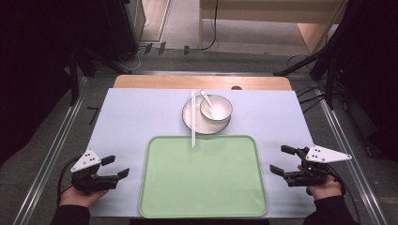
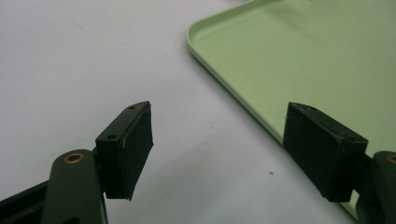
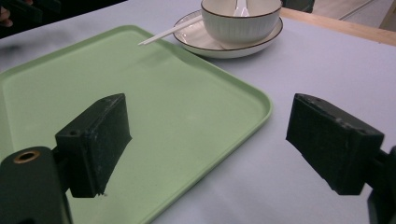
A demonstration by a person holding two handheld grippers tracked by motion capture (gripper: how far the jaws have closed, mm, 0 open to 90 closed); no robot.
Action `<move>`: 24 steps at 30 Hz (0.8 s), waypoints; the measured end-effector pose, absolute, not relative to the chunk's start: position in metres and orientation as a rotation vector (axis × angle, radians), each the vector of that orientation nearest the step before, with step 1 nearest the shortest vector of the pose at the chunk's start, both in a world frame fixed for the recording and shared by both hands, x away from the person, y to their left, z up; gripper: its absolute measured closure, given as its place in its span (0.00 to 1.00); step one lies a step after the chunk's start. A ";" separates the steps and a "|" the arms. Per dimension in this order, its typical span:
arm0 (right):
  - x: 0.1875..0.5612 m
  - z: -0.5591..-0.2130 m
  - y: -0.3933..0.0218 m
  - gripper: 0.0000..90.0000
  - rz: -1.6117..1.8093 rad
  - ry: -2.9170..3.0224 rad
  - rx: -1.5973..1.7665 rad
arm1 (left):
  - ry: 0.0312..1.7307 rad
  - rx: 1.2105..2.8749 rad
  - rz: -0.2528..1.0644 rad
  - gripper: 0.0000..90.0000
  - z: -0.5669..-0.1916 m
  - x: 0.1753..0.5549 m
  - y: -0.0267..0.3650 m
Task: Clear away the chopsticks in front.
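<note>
Left gripper [image 1: 112, 168]: jaws spread wide, nothing between the pads, nothing touched. In the left gripper view its right-hand pad [image 2: 322, 149] hangs over the rim of the green tray [image 2: 299, 60]; the other pad stands over the bare pale tablecloth [image 2: 84, 60]. It sits just off the tray's left edge, at about 8 o'clock from the tray's centre in the high view.

Right gripper [image 1: 284, 160]: jaws likewise released, empty, in contact with nothing. In the right gripper view its left-hand pad [image 3: 95, 142] hangs over the tray and the other over the cloth. It sits just off the tray's right edge, at about 4 o'clock.

No brand, label or legible writing on any item.

Tray: lies flat at the near middle of the table, between the two grippers.

At 12 o'clock from the tray, a white plate [image 1: 190, 117] carries a white ribbed bowl [image 1: 223, 111] holding a white spoon [image 1: 211, 104]. White chopsticks [image 1: 193, 119] lie across the plate's left side, tips reaching over the tray's far rim. All are well apart from both grippers.
</note>
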State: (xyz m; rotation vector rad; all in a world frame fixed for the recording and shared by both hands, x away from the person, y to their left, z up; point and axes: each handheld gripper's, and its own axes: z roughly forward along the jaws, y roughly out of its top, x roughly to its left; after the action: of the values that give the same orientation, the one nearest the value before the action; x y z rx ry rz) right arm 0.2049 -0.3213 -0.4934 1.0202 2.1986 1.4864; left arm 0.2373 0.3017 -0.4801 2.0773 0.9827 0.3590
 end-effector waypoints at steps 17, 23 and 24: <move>0.205 -0.494 -0.320 0.15 1.480 2.216 1.014 | 0.983 2.075 0.359 0.27 -0.480 0.237 0.302; 0.205 -0.494 -0.320 0.15 1.477 2.222 1.015 | 0.985 2.078 0.352 0.28 -0.480 0.237 0.302; 0.205 -0.494 -0.320 0.15 1.477 2.222 1.015 | 0.985 2.078 0.352 0.28 -0.480 0.237 0.302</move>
State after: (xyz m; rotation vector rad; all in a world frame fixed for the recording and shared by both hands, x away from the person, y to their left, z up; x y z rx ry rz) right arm 0.2047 -0.3197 -0.4940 1.0150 2.2215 1.4773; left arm 0.2369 0.3016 -0.4797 2.0778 0.9846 0.3518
